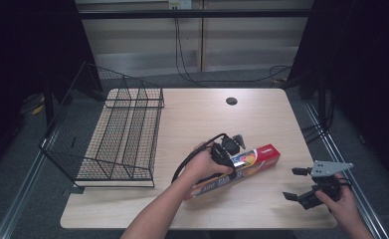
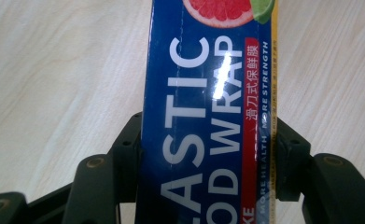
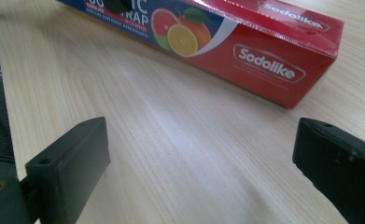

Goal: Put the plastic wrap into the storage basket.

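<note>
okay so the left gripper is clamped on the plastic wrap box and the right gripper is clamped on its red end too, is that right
Not quite. The left gripper is clamped on the plastic wrap box, but the right gripper is open and holds nothing; the right gripper view shows bare table between its jaws, short of the red end.

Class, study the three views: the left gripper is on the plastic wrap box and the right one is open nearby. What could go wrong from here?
1. The left gripper clamps the long blue-and-red cardboard plastic wrap box partway along, so lifting may tip an end down.
2. The glossy box may slip between the jaws.
3. The open right gripper gives no support.
</note>
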Demonstrator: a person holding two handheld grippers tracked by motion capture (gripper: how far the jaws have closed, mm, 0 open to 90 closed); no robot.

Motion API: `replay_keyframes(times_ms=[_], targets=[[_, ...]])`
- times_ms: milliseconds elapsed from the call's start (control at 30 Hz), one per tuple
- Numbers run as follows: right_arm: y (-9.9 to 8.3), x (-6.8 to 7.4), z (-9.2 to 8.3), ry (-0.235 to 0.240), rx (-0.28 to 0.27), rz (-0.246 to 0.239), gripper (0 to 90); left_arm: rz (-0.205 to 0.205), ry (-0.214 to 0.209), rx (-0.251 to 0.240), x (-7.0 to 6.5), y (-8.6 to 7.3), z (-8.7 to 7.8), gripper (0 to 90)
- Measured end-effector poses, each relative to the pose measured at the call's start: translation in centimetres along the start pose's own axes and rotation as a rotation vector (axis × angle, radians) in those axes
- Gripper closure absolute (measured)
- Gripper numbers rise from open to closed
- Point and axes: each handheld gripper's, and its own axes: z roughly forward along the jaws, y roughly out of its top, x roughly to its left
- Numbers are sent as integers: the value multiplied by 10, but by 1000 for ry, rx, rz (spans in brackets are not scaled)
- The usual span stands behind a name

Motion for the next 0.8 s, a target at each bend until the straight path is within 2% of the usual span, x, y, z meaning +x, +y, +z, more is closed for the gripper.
replay_keyframes(times_ms=[200,333,400,433,500,533,800], targets=[[1,0,0,-3,-5,-3,33,-23,17,10,1,0,-8,428],[1,0,0,5,-7,-6,33,-59,20,4,3,1,-17,431],[1,0,0,5,-7,-6,33,-62,25,0,4,1,-19,431],[1,0,0,3,-8,-5,33,-51,25,12,5,1,-23,431],[1,-1,0,7,-6,-6,33,-59,24,5,7,1,-28,431],[1,-1,0,4,-5,-6,33,-83,37,-6,7,1,-34,431],[1,-1,1,6,-7,-8,33,-101,64,-19,14,0,-53,431]])
